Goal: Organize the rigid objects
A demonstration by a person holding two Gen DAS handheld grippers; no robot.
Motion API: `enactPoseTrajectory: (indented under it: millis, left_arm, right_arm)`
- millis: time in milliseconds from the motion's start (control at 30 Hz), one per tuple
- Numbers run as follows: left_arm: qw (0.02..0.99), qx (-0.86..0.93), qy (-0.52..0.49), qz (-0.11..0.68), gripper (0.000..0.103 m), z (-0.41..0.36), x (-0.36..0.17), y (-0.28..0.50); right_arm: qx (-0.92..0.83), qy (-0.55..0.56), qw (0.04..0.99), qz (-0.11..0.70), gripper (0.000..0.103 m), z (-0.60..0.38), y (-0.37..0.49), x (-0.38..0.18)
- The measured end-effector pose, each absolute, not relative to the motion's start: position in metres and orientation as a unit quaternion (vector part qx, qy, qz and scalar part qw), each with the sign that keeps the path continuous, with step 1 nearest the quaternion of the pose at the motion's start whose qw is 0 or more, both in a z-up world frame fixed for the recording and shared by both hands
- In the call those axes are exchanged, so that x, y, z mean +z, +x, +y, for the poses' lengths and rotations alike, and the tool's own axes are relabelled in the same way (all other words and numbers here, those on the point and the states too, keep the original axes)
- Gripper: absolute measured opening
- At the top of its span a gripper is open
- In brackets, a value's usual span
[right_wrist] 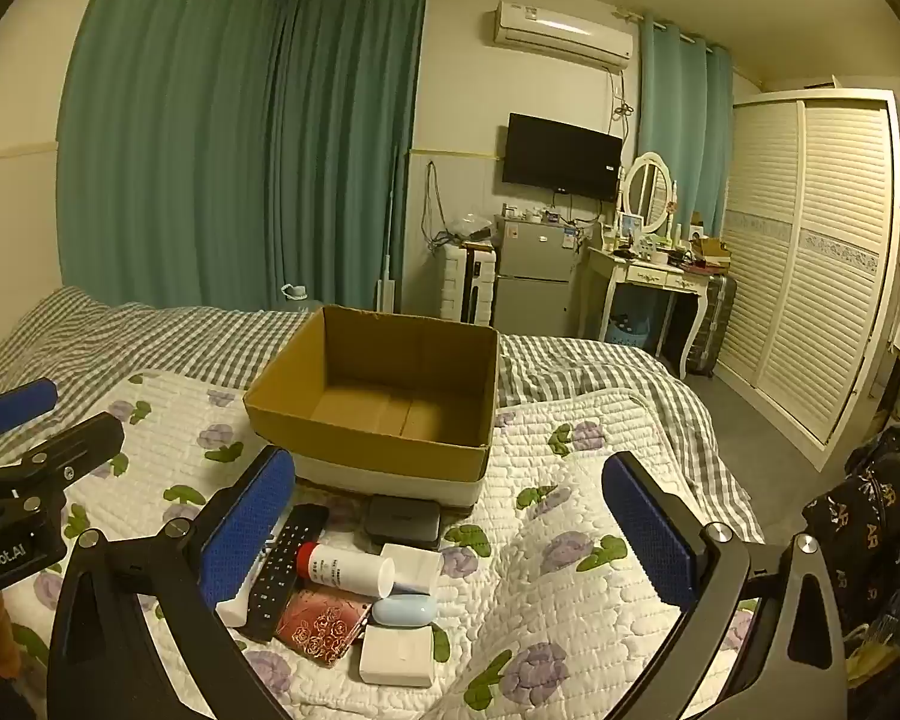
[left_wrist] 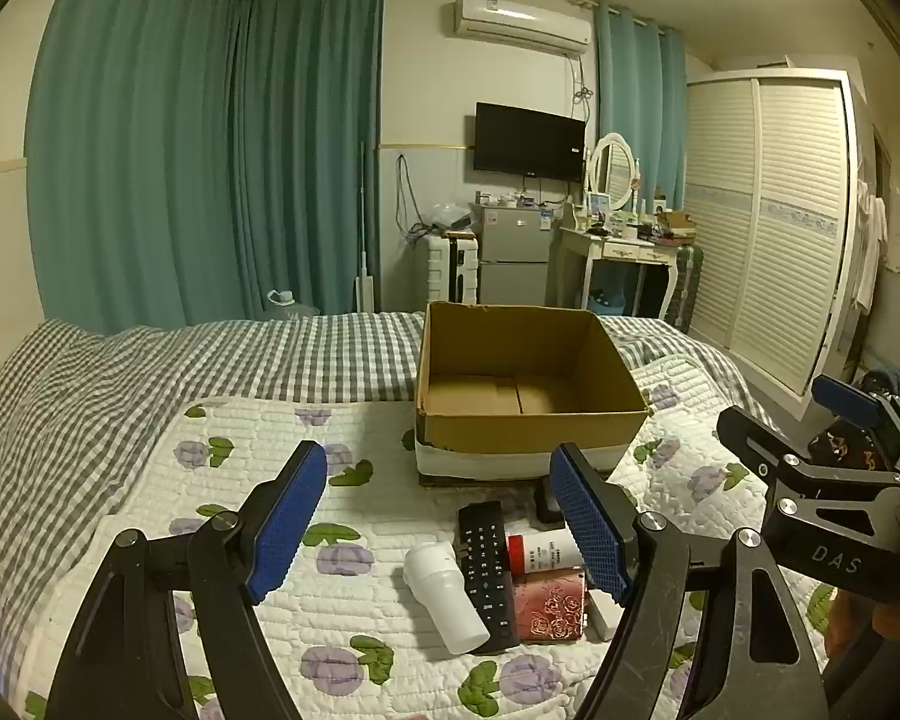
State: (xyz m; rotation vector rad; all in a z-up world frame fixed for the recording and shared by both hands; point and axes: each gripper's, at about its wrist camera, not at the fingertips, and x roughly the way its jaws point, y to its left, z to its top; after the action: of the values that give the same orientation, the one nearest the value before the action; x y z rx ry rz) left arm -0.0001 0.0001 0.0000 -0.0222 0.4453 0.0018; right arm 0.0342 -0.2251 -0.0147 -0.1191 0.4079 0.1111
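An open, empty cardboard box [left_wrist: 528, 438] [right_wrist: 384, 450] sits on the floral quilt. In front of it lies a pile: a black remote [left_wrist: 486, 570] [right_wrist: 282, 570], a white bottle [left_wrist: 444, 594], a red-capped white tube [left_wrist: 540, 549] [right_wrist: 345, 567], a red rose-patterned case [left_wrist: 549, 606] [right_wrist: 321, 621], a dark box [right_wrist: 402, 519], a pale blue case [right_wrist: 405, 609] and a white block [right_wrist: 397, 654]. My left gripper [left_wrist: 438, 528] is open above the pile. My right gripper [right_wrist: 450, 537] is open above it too, and it also shows at the right of the left wrist view [left_wrist: 810, 450].
The floral quilt [left_wrist: 210, 510] lies on a grey checked bed [left_wrist: 150, 372]. Beyond the bed stand green curtains, a small fridge [left_wrist: 513, 252], a dressing table [left_wrist: 624, 252] and a louvred wardrobe [left_wrist: 768, 228]. A dark bag [right_wrist: 870, 516] lies by the bed's right side.
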Motion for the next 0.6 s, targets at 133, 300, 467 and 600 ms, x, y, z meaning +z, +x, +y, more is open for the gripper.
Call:
enactPoseTrajectory:
  millis: [133, 300, 467, 600]
  left_arm:
    - [0.975, 0.002, -0.011, 0.224, 0.080, 0.0000, 0.0000, -0.0002]
    - [0.974, 0.002, -0.011, 0.226, 0.080, 0.0000, 0.0001, -0.0004]
    - [0.974, 0.003, -0.010, 0.225, 0.080, 0.0005, -0.0027, 0.0011]
    - [0.974, 0.004, -0.010, 0.225, 0.080, 0.0042, 0.0005, -0.0016]
  right_arm:
    - [0.055, -0.060, 0.976, 0.202, 0.103, -0.2251, 0.0335, -0.0150]
    - [0.056, -0.058, 0.976, 0.201, 0.103, -0.2252, 0.0329, -0.0155]
    - [0.057, -0.057, 0.976, 0.201, 0.103, -0.2252, 0.0353, -0.0170]
    - [0.056, -0.057, 0.976, 0.203, 0.103, -0.2229, 0.0327, -0.0181]
